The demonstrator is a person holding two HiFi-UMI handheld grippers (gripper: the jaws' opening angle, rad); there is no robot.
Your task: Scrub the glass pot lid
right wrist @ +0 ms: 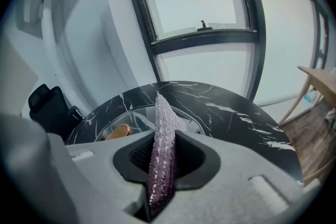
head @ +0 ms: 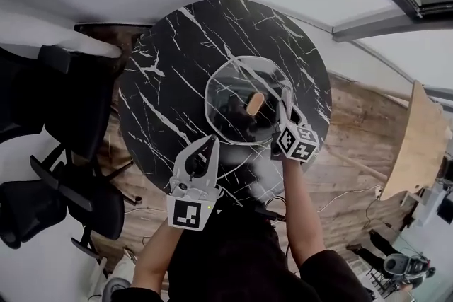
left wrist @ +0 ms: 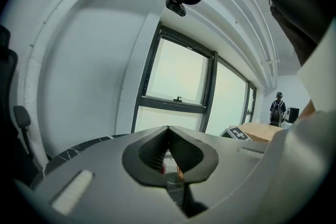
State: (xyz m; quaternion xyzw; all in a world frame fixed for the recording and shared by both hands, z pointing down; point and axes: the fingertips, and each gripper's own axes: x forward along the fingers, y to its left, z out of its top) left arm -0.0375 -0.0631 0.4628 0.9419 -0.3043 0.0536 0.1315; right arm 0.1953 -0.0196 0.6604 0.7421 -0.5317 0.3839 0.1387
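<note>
Right tool with cloth at lid's edge

Head camera looks steeply down on my marble table; both claw cameras, low and close, face windows across it.

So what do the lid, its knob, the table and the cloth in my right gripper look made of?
Lid: clear glass; the table shows through it.
Knob: tan and matte, probably wood.
Table: glossy black with white veins, so marble or a marble-look top.
Cloth: purple knit with glittery threads, likely a synthetic scrubbing fabric, pinched in the right gripper.
</note>
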